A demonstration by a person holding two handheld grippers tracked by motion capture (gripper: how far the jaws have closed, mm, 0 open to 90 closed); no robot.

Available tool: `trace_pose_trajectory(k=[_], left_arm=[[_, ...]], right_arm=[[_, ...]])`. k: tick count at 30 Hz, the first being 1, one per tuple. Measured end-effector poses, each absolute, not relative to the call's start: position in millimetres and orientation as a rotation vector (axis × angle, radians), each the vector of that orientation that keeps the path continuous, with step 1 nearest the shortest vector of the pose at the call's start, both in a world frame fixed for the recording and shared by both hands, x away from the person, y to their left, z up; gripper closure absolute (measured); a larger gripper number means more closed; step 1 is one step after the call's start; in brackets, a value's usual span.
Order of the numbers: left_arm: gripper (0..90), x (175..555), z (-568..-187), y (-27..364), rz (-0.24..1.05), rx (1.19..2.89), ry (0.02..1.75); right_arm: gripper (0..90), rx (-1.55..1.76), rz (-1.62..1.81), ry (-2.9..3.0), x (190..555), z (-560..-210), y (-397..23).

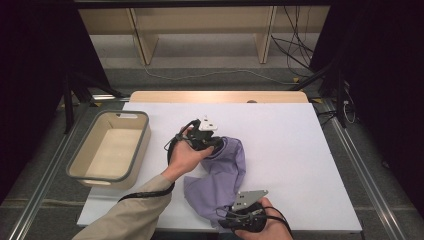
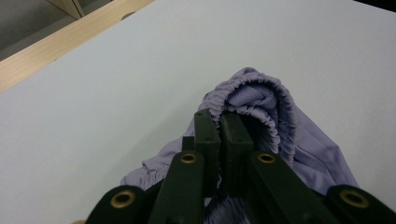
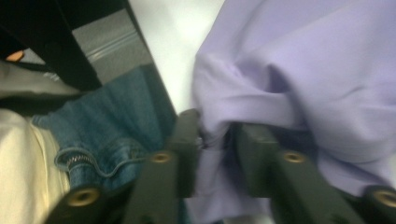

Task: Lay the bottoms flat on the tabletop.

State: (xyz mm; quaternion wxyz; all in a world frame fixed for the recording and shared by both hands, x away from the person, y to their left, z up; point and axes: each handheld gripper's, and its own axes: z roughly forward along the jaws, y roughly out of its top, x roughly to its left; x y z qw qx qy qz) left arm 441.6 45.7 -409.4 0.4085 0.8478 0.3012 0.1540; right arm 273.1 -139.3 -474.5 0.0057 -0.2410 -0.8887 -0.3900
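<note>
Left jaws: pressing together on the elastic hem of the lilac garment [image 2: 261, 100].
Right jaws: standing apart, cloth lying loosely between them.
Left gripper [image 1: 214, 142]: holding the garment's far end.
Right gripper [image 1: 239, 216]: hovering at its near edge.
Garment: lying crumpled mid-table [image 1: 280, 130].
Basket [image 1: 142, 145]: standing empty at left.
Progress: likely early; garment neither folded nor binned.

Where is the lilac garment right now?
In the high view the lilac garment lies near the table's front edge, right of the grey bin, stretched between the left gripper and right gripper.
</note>
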Motion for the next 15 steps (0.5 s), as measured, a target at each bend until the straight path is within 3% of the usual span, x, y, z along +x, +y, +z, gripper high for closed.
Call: trace_pose_trajectory(k=[5,15], left_arm=[[86.2,444,-411,43,0.397,2.14,0.755],[86.0,448,-414,38,0.404,2.16,0.746]], right_arm=[[54.7,-0.812,-1.311,-2.765,273,-463,-150],[46.8,-0.978,-1.495,-2.829,289,-430,-179]])
